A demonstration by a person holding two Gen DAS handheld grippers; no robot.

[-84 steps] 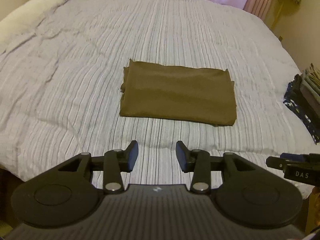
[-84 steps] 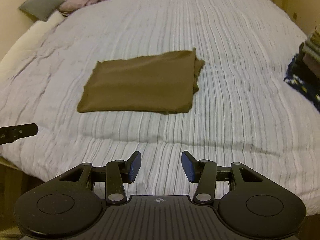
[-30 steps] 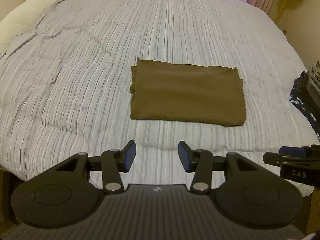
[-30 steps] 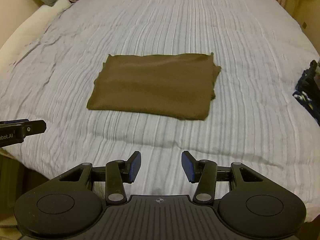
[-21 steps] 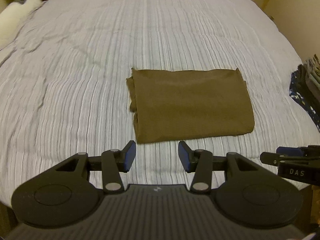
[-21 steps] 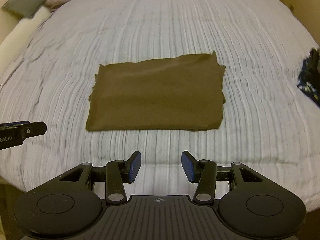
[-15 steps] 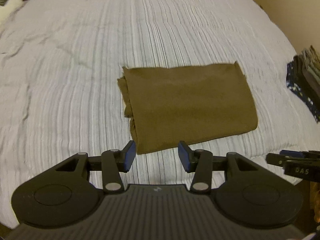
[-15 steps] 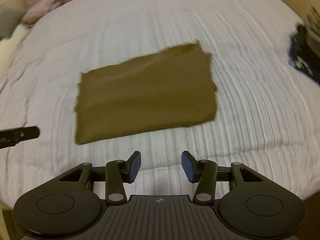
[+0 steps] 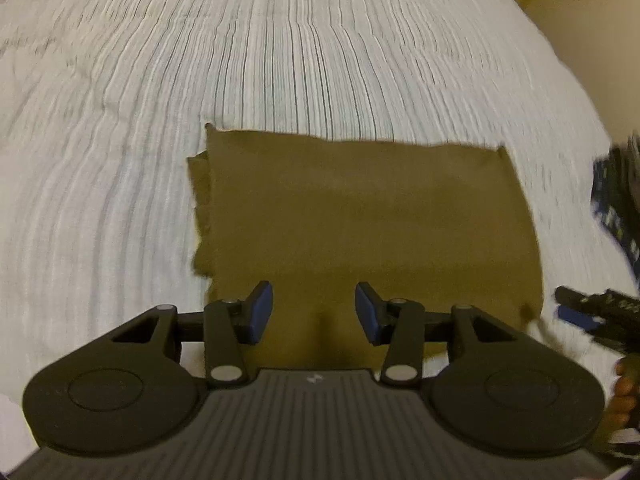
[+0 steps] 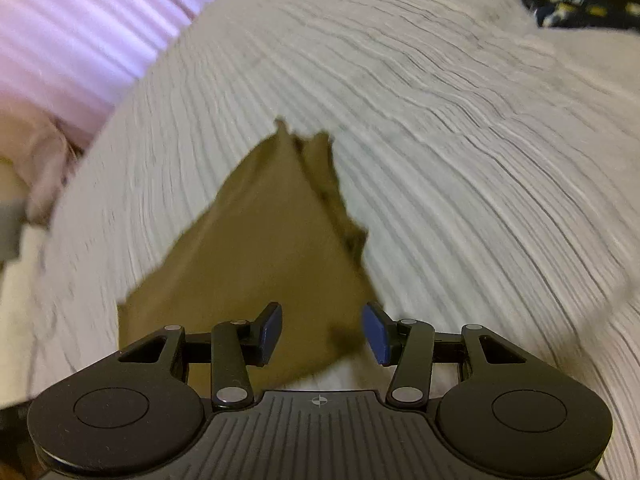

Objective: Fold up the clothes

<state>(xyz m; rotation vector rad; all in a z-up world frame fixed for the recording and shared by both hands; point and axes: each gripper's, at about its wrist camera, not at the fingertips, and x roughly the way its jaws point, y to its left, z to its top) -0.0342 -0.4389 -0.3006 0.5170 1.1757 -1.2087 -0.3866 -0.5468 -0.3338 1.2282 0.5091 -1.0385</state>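
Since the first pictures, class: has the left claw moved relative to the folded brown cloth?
Yes. The left claw has advanced to the brown cloth, its open fingers now over the near edge.

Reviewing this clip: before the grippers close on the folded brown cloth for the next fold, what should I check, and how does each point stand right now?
1. Left gripper open: ok, jaws apart with nothing between them.
2. Right gripper open: ok, also apart with nothing held.
3. Brown cloth lies flat on the striped bedcover: ok, a neat rectangle.
4. Cloth edges aligned: not ok, lower layers stick out along one short side.
5. Left gripper lined up with the near edge: ok, jaws over that edge.
6. Right gripper lined up with a corner: ok, the near corner lies between the jaws; whether the fingertips touch it, cannot tell.
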